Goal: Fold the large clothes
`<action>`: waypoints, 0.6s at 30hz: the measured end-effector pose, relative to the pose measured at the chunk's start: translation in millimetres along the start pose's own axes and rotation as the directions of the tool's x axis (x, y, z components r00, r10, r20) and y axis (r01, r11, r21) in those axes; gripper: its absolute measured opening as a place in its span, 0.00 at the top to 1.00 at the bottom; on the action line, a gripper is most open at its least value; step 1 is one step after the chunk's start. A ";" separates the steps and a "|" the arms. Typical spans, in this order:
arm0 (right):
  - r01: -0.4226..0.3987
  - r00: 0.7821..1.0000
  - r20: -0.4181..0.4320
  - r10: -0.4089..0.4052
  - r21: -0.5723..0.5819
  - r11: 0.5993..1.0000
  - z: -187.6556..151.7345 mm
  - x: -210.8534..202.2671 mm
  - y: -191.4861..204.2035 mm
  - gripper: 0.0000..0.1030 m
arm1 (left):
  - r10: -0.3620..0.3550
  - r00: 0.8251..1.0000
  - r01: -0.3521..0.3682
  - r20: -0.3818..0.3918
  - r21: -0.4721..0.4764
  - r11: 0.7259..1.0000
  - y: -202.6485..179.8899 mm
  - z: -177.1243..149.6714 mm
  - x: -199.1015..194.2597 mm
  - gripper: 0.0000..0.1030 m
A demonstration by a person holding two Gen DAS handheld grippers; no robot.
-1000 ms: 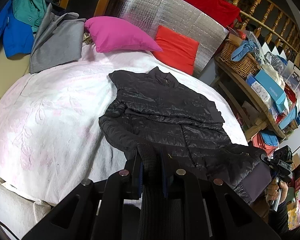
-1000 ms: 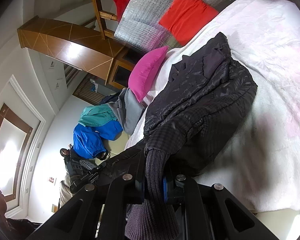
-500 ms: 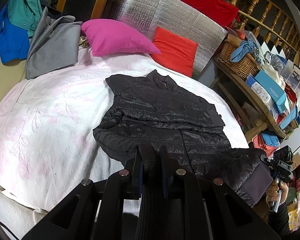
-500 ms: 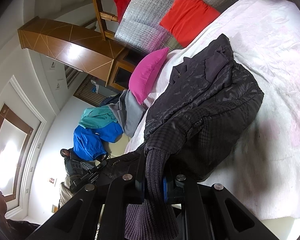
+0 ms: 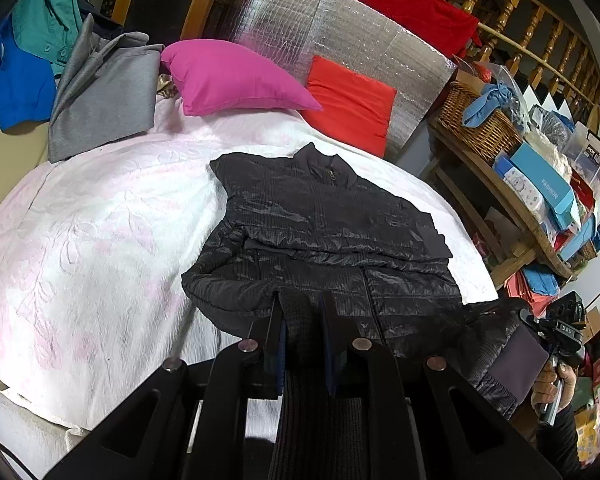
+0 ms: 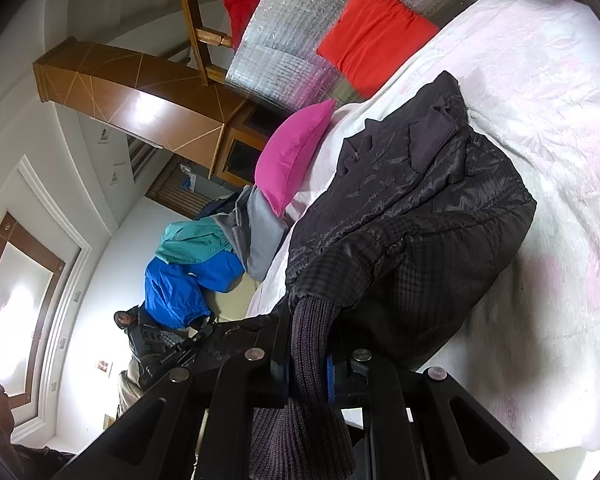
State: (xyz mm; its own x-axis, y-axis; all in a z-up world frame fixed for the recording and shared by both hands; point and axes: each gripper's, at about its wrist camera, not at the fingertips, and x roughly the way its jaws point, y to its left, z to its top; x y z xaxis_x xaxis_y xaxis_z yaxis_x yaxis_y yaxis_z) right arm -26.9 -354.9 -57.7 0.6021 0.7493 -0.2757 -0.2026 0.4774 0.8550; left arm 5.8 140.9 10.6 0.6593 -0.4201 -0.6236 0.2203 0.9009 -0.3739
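Moved: quilted black jacket (image 5: 332,240) slides up the bed (image 5: 80,240) | jaws: left gripper (image 5: 303,320) and right gripper (image 6: 309,332) clench ribbed knit hem | jacket: shiny, sleeves folded across chest.

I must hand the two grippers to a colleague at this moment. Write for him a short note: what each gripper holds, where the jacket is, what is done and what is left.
Left gripper: jaws shut on the ribbed hem of the black quilted jacket.
Right gripper: jaws shut on the same ribbed hem, at the other corner.
Jacket: front up on the white bedspread, collar toward the pink pillow and red pillow, sleeves already folded across the chest.
Done: sleeves in, hem gripped at both corners.
Left: probably carry the hem up to the collar, release, smooth.
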 end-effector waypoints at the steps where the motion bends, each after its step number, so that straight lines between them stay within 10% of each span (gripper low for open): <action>1: 0.001 1.000 0.002 -0.001 0.000 1.000 -0.2 0.1 0.7 0.88 | -0.003 1.000 0.003 0.001 0.001 1.000 0.1 0.1 0.4 0.85; 18: 0.004 1.000 0.003 -0.004 -0.007 1.000 0.0 2.2 1.2 0.88 | 0.008 1.000 -0.008 0.003 -0.016 1.000 2.9 -5.2 -2.6 0.85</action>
State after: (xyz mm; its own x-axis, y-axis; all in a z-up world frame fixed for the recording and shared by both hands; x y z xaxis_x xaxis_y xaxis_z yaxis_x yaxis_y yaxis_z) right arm -25.8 -352.7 -57.3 0.6052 0.7462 -0.2775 -0.2061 0.4835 0.8507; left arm 1.0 144.0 7.6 0.6629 -0.4122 -0.6250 0.2035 0.9026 -0.3793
